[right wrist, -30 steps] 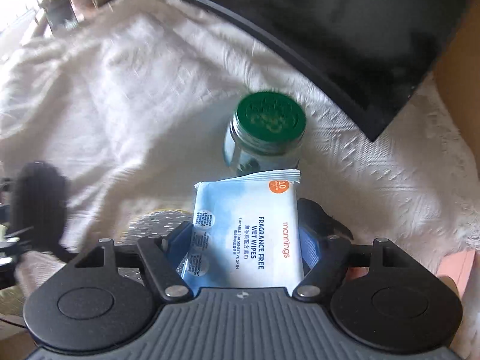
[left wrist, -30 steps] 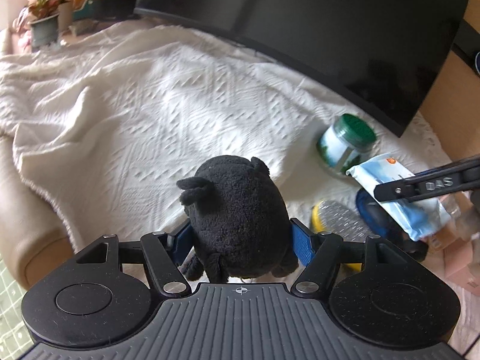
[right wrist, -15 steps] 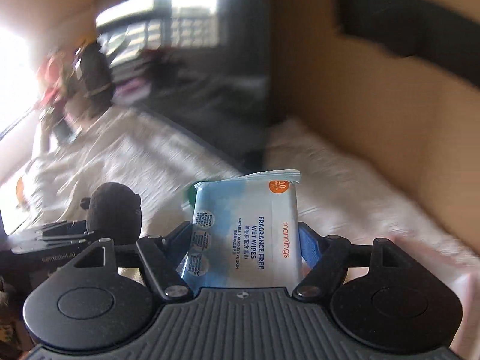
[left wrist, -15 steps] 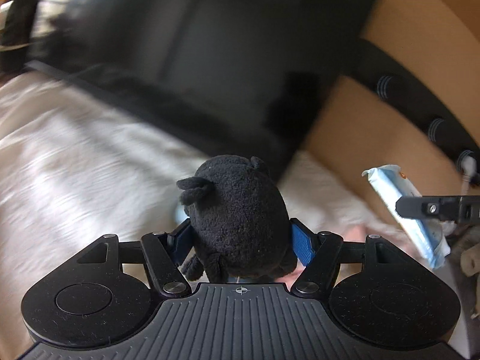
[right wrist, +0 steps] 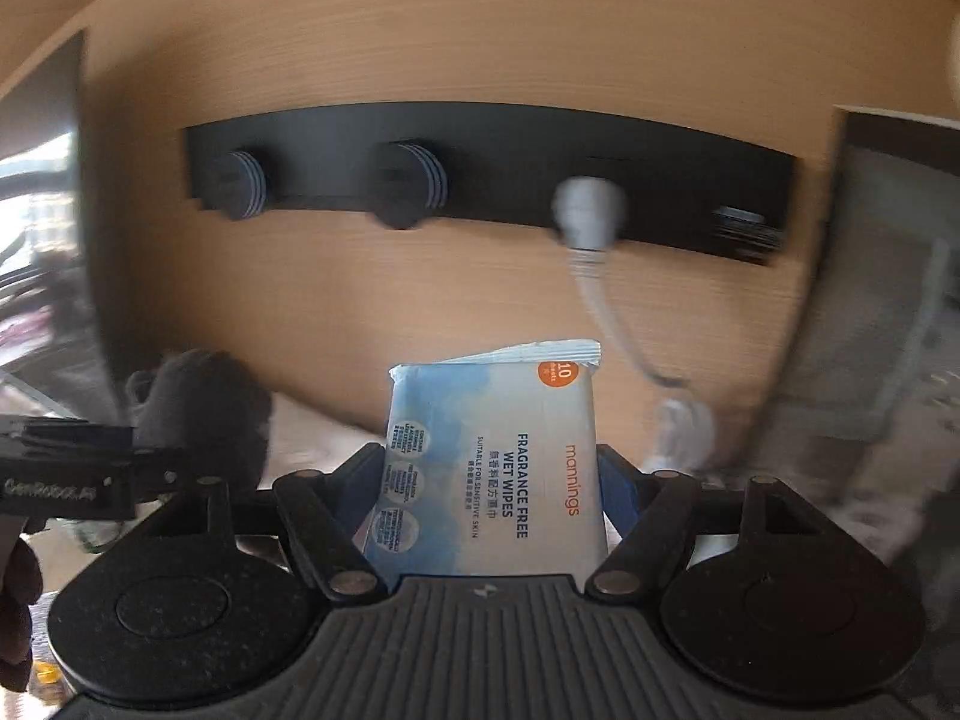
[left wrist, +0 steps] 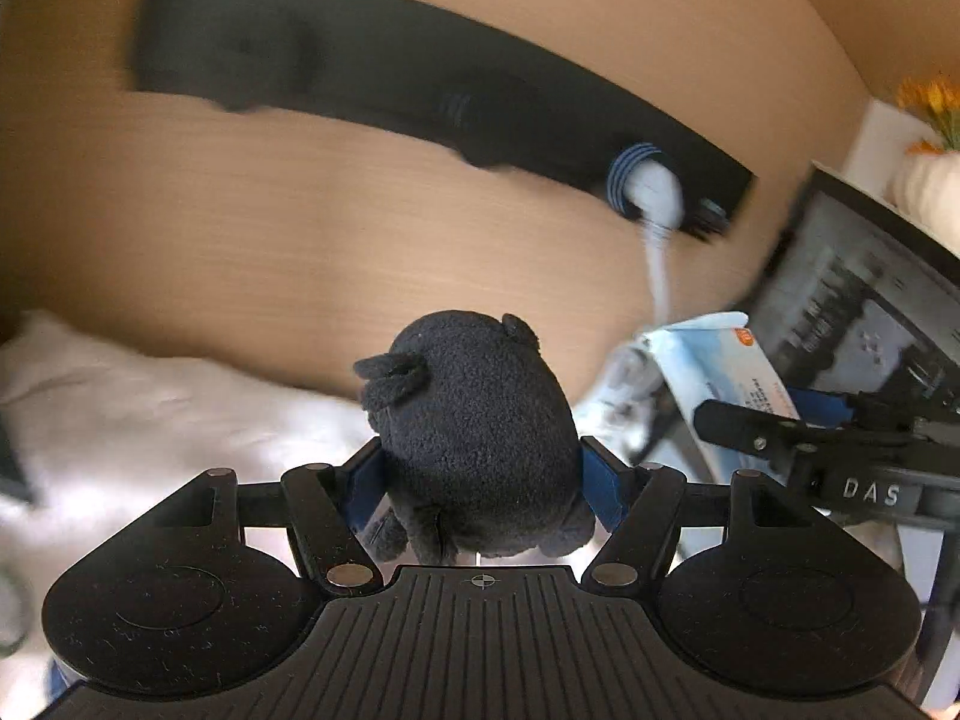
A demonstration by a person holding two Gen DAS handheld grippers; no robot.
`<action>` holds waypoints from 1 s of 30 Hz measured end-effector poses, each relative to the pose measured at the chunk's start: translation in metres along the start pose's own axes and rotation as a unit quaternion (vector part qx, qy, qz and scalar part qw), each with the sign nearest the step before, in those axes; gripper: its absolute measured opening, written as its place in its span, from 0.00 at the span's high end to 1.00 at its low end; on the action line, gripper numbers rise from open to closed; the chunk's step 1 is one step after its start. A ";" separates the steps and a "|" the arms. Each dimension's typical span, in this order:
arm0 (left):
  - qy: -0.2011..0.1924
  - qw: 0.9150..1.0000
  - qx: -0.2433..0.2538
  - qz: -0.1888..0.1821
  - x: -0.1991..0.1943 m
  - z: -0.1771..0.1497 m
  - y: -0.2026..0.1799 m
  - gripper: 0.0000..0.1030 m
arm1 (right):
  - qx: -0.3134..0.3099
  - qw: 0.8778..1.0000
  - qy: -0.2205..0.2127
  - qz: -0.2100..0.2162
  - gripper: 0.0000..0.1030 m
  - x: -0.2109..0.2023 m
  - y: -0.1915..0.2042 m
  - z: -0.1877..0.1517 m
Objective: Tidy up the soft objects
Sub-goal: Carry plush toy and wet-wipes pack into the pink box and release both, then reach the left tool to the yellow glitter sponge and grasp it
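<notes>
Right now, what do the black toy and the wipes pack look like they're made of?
Toy: soft plush, matte fleecy nap, black, bulging between the left gripper's fingers. Wipes pack: thin printed plastic film by the look, faint sheen, crimped top seam, clamped in the right gripper.

— What's behind everything?
— A light wooden wall (right wrist: 480,48) with a long black strip (right wrist: 492,156) fixed across it. Round knobs (right wrist: 414,180) stick out of the strip, and a white plug (right wrist: 588,210) with its cable (right wrist: 606,312) hangs down from it.
— And lower down?
— A white textured blanket (left wrist: 156,414) at the left. At the right, a dark framed panel (left wrist: 852,300), with orange flowers (left wrist: 930,102) above it, all blurred.
</notes>
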State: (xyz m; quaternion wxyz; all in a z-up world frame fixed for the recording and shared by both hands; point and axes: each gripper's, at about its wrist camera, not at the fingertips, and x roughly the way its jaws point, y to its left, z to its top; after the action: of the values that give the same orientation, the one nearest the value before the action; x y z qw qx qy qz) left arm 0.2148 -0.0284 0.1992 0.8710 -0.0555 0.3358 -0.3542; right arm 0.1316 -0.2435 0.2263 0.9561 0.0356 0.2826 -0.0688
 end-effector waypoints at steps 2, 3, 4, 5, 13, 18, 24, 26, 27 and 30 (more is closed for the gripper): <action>0.016 1.000 0.010 -0.011 0.021 0.002 -0.011 0.30 | 0.014 1.000 -0.001 -0.010 0.28 0.000 -0.012 -0.002; 0.023 1.000 0.012 -0.012 0.029 0.001 -0.014 0.30 | 0.020 1.000 -0.004 -0.016 0.28 0.000 -0.014 -0.003; 0.029 0.999 0.010 -0.011 0.036 0.000 -0.013 0.30 | 0.022 1.000 -0.006 -0.020 0.28 0.000 -0.016 -0.004; 0.035 0.999 0.007 -0.009 0.040 -0.001 -0.013 0.30 | 0.023 0.999 -0.010 -0.025 0.28 0.000 -0.018 -0.004; 0.111 0.993 0.014 -0.021 0.104 -0.042 0.004 0.27 | 0.043 0.999 -0.004 -0.016 0.28 0.012 -0.022 -0.012; 0.089 0.996 0.004 0.029 0.105 -0.056 0.019 0.35 | 0.078 0.996 0.042 -0.012 0.28 0.033 -0.032 -0.022; 0.020 0.999 -0.033 0.017 0.050 -0.046 0.043 0.35 | 0.100 0.991 0.084 0.012 0.28 0.063 -0.030 -0.040; 0.002 0.998 -0.052 0.022 0.032 -0.045 0.054 0.35 | 0.112 0.989 0.093 0.034 0.28 0.076 -0.026 -0.044; -0.005 0.998 -0.059 0.026 0.024 -0.047 0.056 0.35 | 0.119 0.987 0.095 0.054 0.27 0.086 -0.024 -0.046; -0.019 0.997 -0.062 0.053 -0.002 -0.057 0.066 0.35 | 0.119 0.982 0.127 0.067 0.24 0.109 -0.016 -0.056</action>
State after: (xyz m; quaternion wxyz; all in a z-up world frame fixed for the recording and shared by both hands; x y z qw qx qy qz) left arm 0.2157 0.0299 0.1344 0.8895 -0.0982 0.3432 -0.2853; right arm 0.1898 -0.2654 0.1192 0.9039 0.1760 0.3885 -0.0322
